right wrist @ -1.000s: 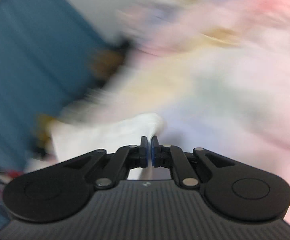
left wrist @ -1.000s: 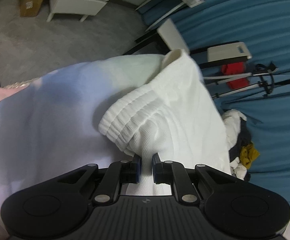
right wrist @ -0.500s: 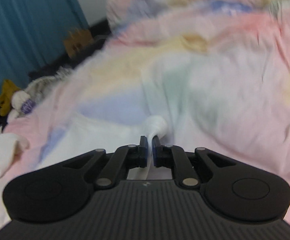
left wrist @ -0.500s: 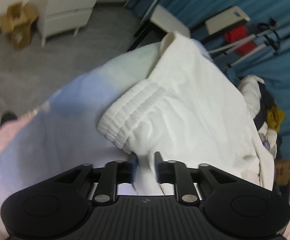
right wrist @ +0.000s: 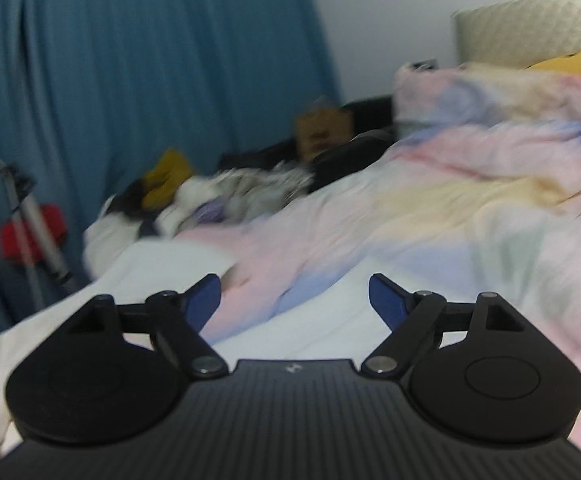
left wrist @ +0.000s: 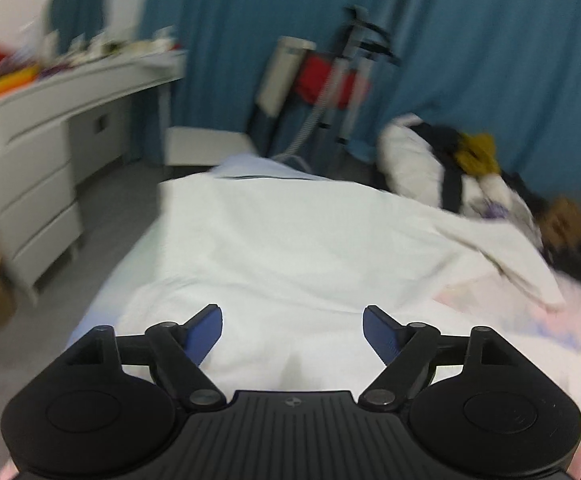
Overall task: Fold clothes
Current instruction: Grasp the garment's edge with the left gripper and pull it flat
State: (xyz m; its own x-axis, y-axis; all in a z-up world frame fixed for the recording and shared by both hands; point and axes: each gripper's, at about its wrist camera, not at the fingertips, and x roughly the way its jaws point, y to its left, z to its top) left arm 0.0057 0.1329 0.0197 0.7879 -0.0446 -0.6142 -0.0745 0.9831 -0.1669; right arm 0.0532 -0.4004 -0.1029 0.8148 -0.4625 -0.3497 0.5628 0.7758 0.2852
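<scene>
My left gripper point(left wrist: 292, 330) sits at the bottom of its frame with its jaws opening wide; nothing is between the blue pads point(left wrist: 204, 332), only the cloth lying further off below. It has let go. My right gripper point(right wrist: 294, 300) is the same: jaws opening, blue pads far apart, gripping nothing.

Beyond the left fingers, the white garment point(left wrist: 290, 248) fills the middle of the frame, spread fairly flat on the bed, its far edge running across just above centre and one corner trailing off toward the right edge. In the right wrist view the same garment shows as a pale sheet at lower left, passing under the left side of the gripper body.

Under and beside it lies the pastel duvet point(right wrist: 470, 216), pink, yellow and pale blue, rumpled and taking up the right half of the right view. At the upper right of that frame a yellow pillow point(right wrist: 570, 62) lies at the headboard point(right wrist: 530, 28).

A pile of clothes point(left wrist: 450, 168), white, black and mustard, lies at the bed's far edge, centre right in the left view and centre left in the right view. Behind it hangs a blue curtain point(left wrist: 490, 52). A tripod point(left wrist: 350, 76) and something red point(left wrist: 322, 80) stand before the curtain at top centre. At the left edge of the left view is a white chest of drawers point(left wrist: 34, 176), blurred.
</scene>
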